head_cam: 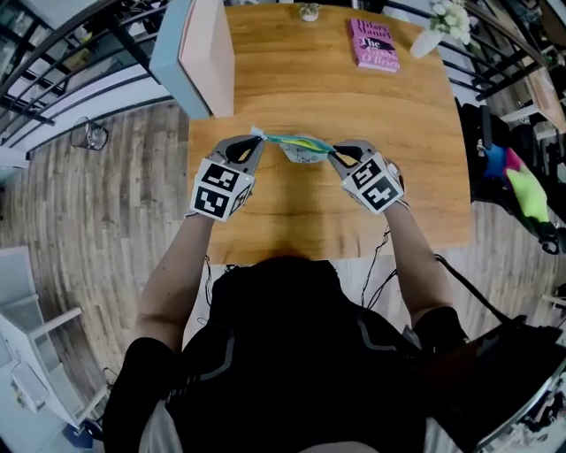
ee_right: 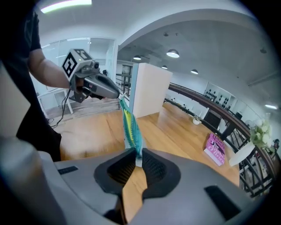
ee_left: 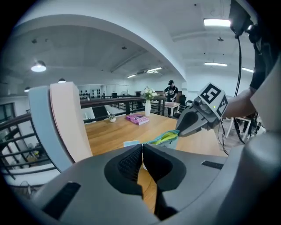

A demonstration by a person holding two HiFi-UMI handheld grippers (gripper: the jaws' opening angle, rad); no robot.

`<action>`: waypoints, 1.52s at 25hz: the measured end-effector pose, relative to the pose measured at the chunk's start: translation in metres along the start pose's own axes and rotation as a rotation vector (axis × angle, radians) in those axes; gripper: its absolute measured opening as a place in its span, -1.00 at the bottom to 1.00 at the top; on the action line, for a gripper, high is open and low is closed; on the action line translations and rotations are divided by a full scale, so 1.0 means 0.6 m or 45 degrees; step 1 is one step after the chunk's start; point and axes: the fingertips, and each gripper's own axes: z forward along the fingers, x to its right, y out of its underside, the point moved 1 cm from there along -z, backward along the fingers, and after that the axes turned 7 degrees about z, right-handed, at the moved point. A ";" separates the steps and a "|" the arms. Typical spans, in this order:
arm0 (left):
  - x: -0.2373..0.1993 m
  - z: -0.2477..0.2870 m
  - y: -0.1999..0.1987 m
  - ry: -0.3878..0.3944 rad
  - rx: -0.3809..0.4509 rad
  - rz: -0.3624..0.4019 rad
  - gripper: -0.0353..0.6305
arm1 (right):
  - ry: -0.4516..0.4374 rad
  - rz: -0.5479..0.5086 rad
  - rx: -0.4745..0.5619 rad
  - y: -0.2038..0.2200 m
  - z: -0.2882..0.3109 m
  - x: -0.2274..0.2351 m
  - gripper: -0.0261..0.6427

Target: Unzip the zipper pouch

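A small zipper pouch (head_cam: 302, 147) with a teal zipper edge and yellow-green in the middle hangs stretched between my two grippers, just above the wooden table (head_cam: 354, 106). My left gripper (head_cam: 256, 136) is shut on the pouch's left end, where a light blue tab (ee_left: 131, 143) pokes out beside the jaws. My right gripper (head_cam: 334, 153) is shut on the pouch's right end. In the right gripper view the pouch (ee_right: 130, 126) runs edge-on from my right gripper (ee_right: 137, 159) up to the left gripper (ee_right: 115, 93). In the left gripper view the pouch (ee_left: 167, 138) reaches across to the right gripper (ee_left: 179, 130).
A pink book (head_cam: 373, 44) lies at the table's far right, beside a white vase (head_cam: 428, 41) of flowers. A tall light blue and pink board (head_cam: 199, 53) stands at the far left corner. A small object (head_cam: 309, 11) sits on the far edge. Railings surround the table.
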 end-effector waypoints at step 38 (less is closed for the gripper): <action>0.116 0.025 0.339 0.170 -0.632 -0.349 -0.77 | -0.504 0.577 -0.362 0.215 0.131 -0.157 -0.75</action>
